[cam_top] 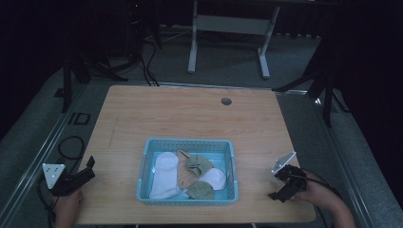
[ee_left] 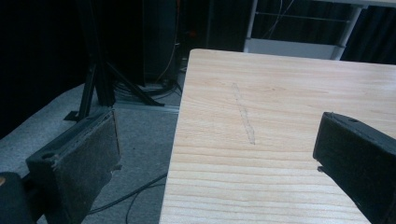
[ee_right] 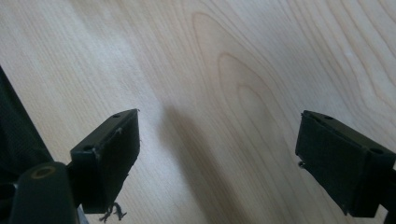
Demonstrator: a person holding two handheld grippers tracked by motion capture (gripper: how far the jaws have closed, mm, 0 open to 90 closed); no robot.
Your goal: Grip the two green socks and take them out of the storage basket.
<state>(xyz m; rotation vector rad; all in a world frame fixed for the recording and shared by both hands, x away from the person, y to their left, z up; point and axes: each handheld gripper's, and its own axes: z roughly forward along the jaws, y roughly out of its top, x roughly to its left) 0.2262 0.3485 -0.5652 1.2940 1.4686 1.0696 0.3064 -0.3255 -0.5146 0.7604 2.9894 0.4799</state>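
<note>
Both hand-held grippers, left and right, gape empty, flanking the sock-filled basket.

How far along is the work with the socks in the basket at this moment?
Nothing looks done yet. The socks, white, olive and tan, all lie in the blue basket; none is on the table. Nothing is in hand: the left gripper sits open at the table's left edge, and the right gripper sits open over bare wood near the right edge. Any handling of the socks is still to come.
</note>
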